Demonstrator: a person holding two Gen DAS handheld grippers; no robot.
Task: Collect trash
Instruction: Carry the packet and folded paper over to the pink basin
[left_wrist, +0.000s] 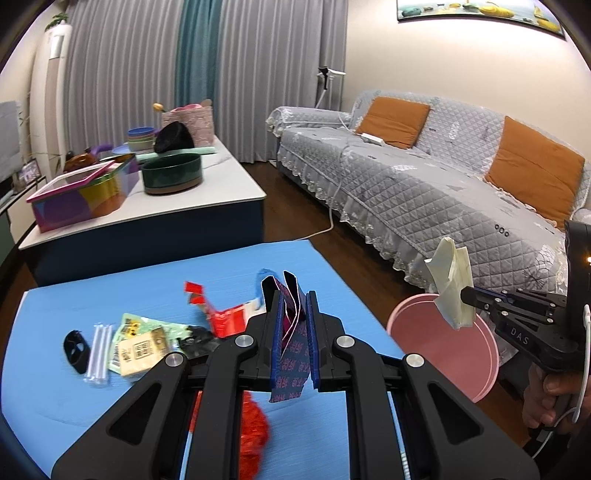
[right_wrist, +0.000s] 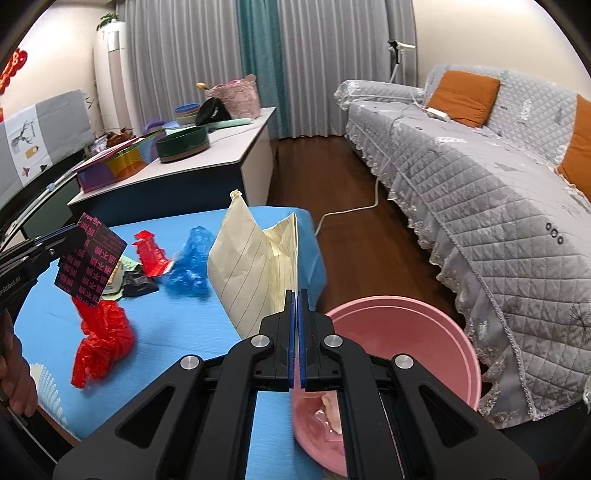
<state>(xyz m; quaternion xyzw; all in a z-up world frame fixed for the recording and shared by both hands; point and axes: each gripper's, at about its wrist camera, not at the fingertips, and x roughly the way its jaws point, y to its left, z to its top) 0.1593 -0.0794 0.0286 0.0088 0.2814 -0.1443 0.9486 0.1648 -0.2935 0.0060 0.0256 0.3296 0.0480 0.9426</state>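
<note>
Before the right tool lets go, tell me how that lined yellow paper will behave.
The lined yellow paper is probably light and floppy: it holds creases and bends above the right tool. Released, it would likely flutter rather than drop straight, so it may miss the pink bin. It looks thin and easily torn.

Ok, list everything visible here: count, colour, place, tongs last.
dark wrapper: 1, navy with pink print, in left tongs
lined paper: 1, cream, in right tongs
basin: 1, pink, on the floor right of the table
table: 1, blue top
red plastic: 1, crumpled, on table
blue plastic: 1, crumpled, on table
red carton: 1, torn, on table
straws: a clear bundle, on table
sofa: 1, grey, orange cushions
left tongs: shut
right tongs: shut
</note>
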